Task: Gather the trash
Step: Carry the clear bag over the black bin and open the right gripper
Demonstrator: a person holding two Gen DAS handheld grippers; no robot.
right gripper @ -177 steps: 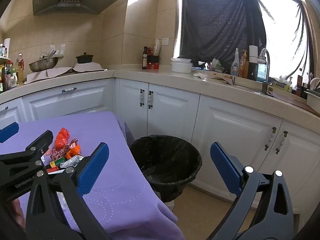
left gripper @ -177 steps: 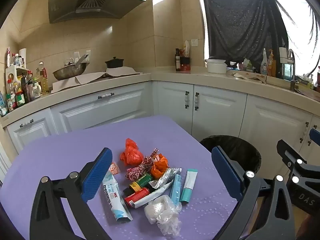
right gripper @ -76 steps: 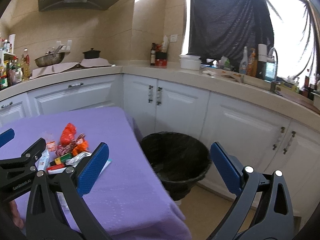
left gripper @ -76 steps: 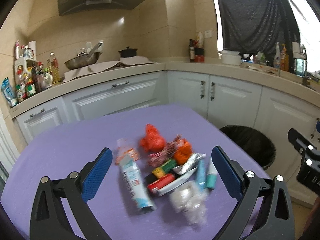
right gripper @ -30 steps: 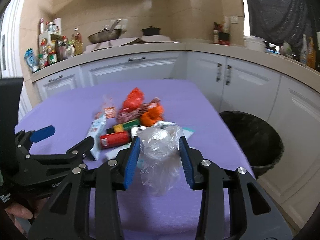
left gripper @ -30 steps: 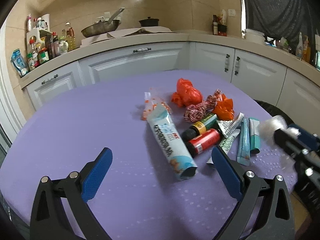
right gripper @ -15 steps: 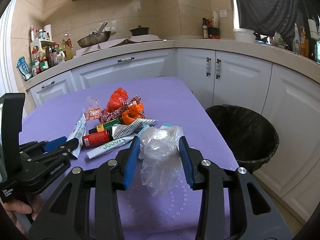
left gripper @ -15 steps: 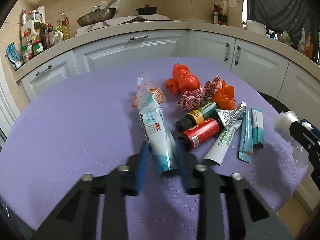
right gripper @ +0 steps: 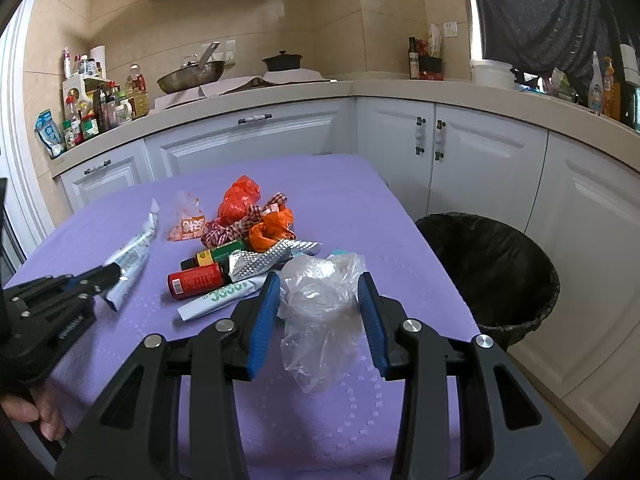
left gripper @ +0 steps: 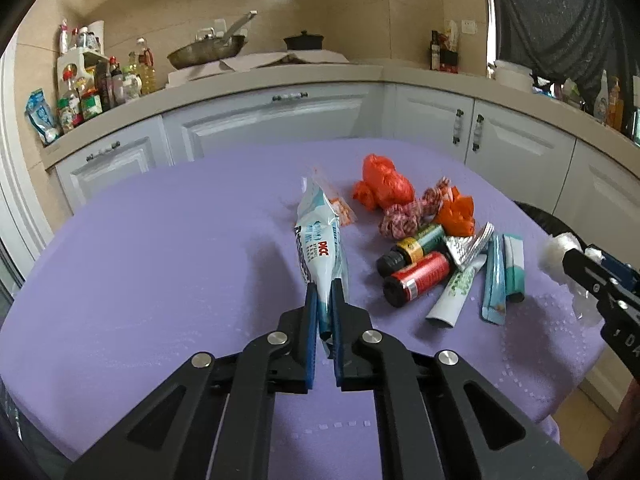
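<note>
While our left gripper [left gripper: 325, 296] jaws pinch the white-blue pouch [left gripper: 320, 248] on the tabletop [left gripper: 140, 280], hiding its near end, our right gripper [right gripper: 318, 304] clamps the crumpled clear bag [right gripper: 320, 304], blocking items behind.

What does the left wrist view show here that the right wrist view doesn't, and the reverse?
Left wrist only: the left tongs head-on, shut on the blue-and-white pouch.
Right wrist only: the whole black bin beside the table, and the right tongs pinching a clear plastic bag.
Both: the purple tablecloth, the red can and the orange bag.
</note>
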